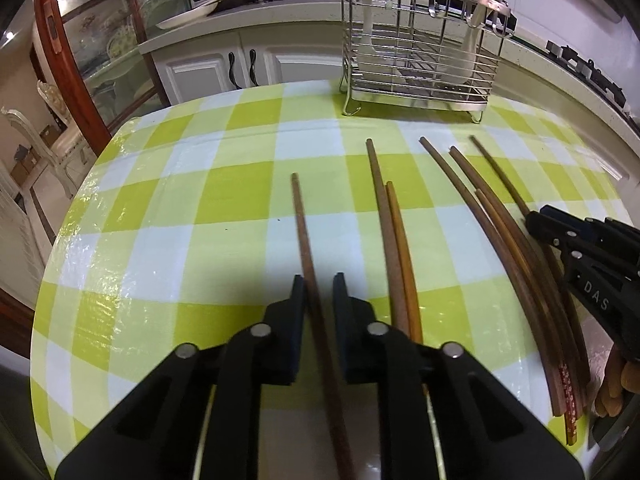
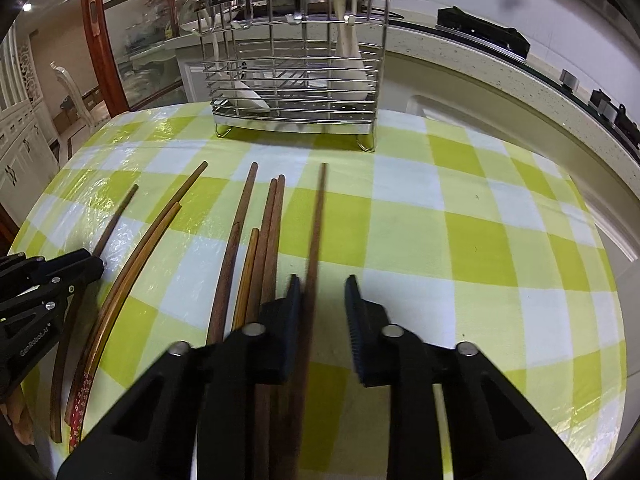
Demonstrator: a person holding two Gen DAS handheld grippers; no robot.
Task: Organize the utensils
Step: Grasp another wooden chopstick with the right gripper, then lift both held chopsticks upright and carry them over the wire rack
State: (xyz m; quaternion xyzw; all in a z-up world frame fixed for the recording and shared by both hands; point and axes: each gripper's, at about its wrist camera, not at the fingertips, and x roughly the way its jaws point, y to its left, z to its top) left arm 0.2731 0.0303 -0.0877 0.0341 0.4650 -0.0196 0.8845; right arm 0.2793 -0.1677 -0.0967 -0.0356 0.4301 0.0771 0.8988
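Several wooden chopsticks lie on the green-and-white checked tablecloth point(image 1: 168, 208). My left gripper point(image 1: 319, 280) is open, its jaws on either side of one brown chopstick point(image 1: 304, 232) that lies between them, against the left finger. My right gripper point(image 2: 323, 282) is open too, with a dark chopstick point(image 2: 318, 216) between its jaws, touching the left finger. A pair of chopsticks point(image 1: 390, 232) lies right of my left gripper. A bundle of chopsticks point(image 1: 508, 232) lies further right; it also shows in the right wrist view point(image 2: 256, 248). The wire utensil rack point(image 1: 420, 44) stands at the far edge.
The rack point(image 2: 296, 64) holds white ceramic spoons point(image 2: 352, 64). Behind the table is a kitchen counter point(image 1: 280, 16) with a pot and a plate. A stove point(image 2: 480, 32) is at the right. A wooden-framed glass door point(image 1: 56, 56) stands at the left.
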